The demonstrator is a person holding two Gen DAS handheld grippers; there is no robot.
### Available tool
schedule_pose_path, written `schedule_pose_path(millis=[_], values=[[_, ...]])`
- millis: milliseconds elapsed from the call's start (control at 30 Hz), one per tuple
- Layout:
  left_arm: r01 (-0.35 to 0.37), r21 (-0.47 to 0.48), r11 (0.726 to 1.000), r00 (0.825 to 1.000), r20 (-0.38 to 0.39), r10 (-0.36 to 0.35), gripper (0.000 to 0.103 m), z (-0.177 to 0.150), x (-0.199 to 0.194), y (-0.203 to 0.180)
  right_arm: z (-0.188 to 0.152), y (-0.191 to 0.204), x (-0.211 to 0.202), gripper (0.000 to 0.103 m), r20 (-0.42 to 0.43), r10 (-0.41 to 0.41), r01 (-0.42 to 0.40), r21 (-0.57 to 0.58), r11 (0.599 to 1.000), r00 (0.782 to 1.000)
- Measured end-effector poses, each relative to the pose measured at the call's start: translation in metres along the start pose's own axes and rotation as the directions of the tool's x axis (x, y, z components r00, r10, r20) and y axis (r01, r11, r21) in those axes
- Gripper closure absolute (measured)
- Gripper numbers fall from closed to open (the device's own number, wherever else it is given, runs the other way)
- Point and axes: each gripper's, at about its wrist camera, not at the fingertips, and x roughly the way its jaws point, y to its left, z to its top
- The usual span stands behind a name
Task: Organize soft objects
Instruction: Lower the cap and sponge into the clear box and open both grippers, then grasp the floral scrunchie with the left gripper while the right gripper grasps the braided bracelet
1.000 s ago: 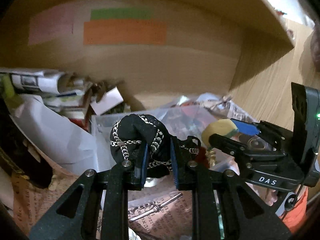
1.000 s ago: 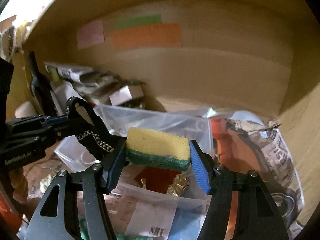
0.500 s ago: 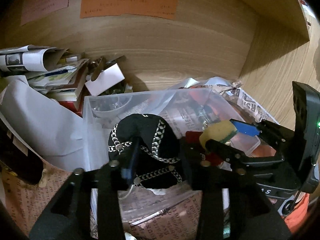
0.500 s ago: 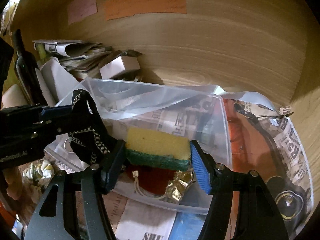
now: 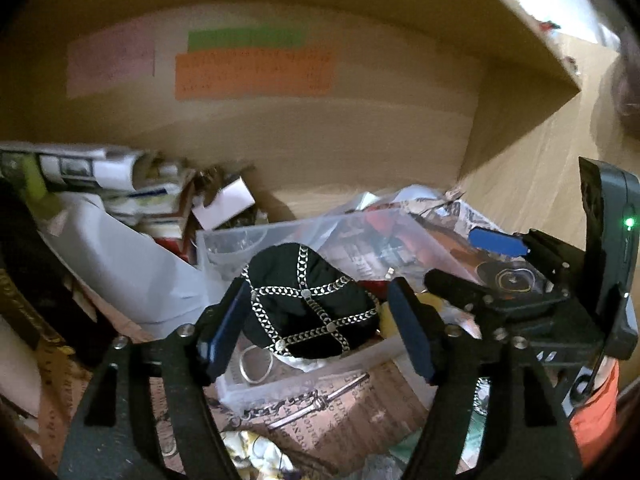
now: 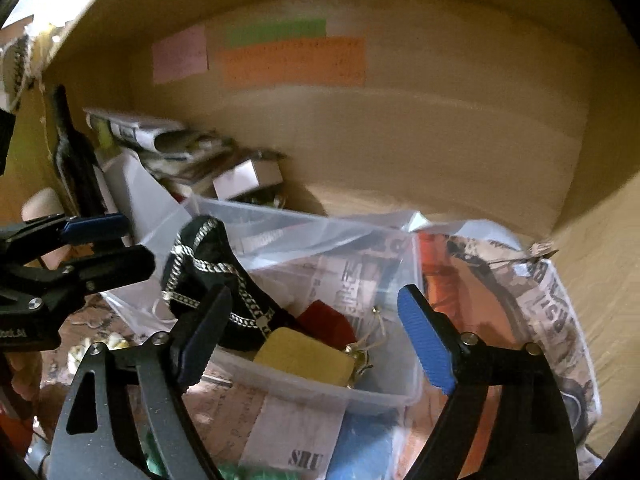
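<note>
A black soft pouch with silver chain trim (image 5: 308, 304) lies in a clear plastic bin (image 5: 280, 390); it also shows in the right wrist view (image 6: 224, 280). A yellow sponge (image 6: 304, 356) lies in the same bin (image 6: 376, 398), beside a red item (image 6: 326, 320). My left gripper (image 5: 316, 328) is open and empty, its jaws either side of the pouch, just in front of it. My right gripper (image 6: 316, 336) is open and empty above the sponge. Each gripper shows at the edge of the other's view.
The bin sits in a wooden shelf compartment on newspaper (image 6: 560, 308). Rolled papers, boxes and a white sheet (image 5: 132, 264) pile up at the left. Coloured sticky notes (image 5: 252, 72) are on the back wall. A wooden side wall (image 5: 532, 168) stands at the right.
Both grippers opened and let go: the pouch and the sponge now lie in the bin. Both grippers have pulled back a little.
</note>
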Motion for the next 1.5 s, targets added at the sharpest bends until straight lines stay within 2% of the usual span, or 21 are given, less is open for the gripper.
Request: schedule_pose_path(millis=[233, 400, 567, 700, 833, 933, 1100, 1233, 1267, 1333, 1467, 1500], values=[[-0.017, 0.003, 1.000, 0.999, 0.049, 0.017, 0.010, -0.013, -0.038, 0.005, -0.009, 0.005, -0.041, 0.014, 0.071, -0.015, 0.016, -0.024, 1.000, 0.997], [-0.038, -0.012, 0.999, 0.999, 0.000, 0.038, 0.009, -0.034, -0.046, 0.013, -0.028, 0.007, -0.057, 0.014, 0.067, -0.019, 0.020, -0.022, 1.000, 0.998], [-0.061, -0.032, 0.998, 0.994, -0.088, 0.058, 0.009, -0.059, -0.038, 0.024, -0.052, 0.003, -0.058, 0.014, 0.015, -0.008, 0.008, 0.016, 1.000, 1.000], [-0.067, -0.073, 0.995, 0.986, -0.155, 0.055, 0.009, -0.080, -0.027, 0.033, -0.074, 0.004, -0.045, 0.014, -0.065, 0.005, -0.003, 0.028, 1.000, 0.998], [-0.084, -0.124, 0.989, 0.978, -0.198, 0.058, 0.009, -0.098, -0.019, 0.044, -0.099, 0.003, -0.026, 0.014, -0.181, 0.010, -0.007, 0.016, 1.000, 0.983], [-0.103, -0.137, 0.985, 0.969, -0.238, 0.068, 0.009, -0.112, -0.014, 0.049, -0.110, -0.003, -0.023, 0.014, -0.227, -0.003, 0.010, 0.027, 1.000, 0.974], [-0.106, -0.124, 0.987, 0.955, -0.290, 0.066, 0.009, -0.126, -0.005, 0.048, -0.119, -0.024, -0.026, 0.014, -0.244, -0.012, 0.036, 0.091, 0.995, 0.970], [-0.119, -0.112, 0.987, 0.953, -0.292, 0.082, 0.009, -0.129, -0.001, 0.045, -0.120, -0.031, -0.030, 0.016, -0.232, -0.040, 0.065, 0.103, 0.993, 0.972], [-0.121, -0.112, 0.986, 0.953, -0.289, 0.084, 0.010, -0.129, 0.000, 0.045, -0.120, -0.032, -0.031, 0.017, -0.229, -0.048, 0.073, 0.101, 0.992, 0.972], [-0.123, -0.118, 0.985, 0.955, -0.283, 0.085, 0.019, -0.129, 0.000, 0.046, -0.121, -0.034, -0.033, 0.023, -0.228, -0.058, 0.082, 0.097, 0.992, 0.972], [-0.132, -0.111, 0.985, 0.957, -0.273, 0.097, 0.038, -0.129, 0.000, 0.047, -0.122, -0.037, -0.032, 0.044, -0.231, -0.076, 0.097, 0.081, 0.992, 0.970], [-0.132, -0.107, 0.986, 0.957, -0.272, 0.098, 0.047, -0.130, 0.000, 0.046, -0.123, -0.038, -0.031, 0.051, -0.230, -0.082, 0.102, 0.077, 0.992, 0.970]])
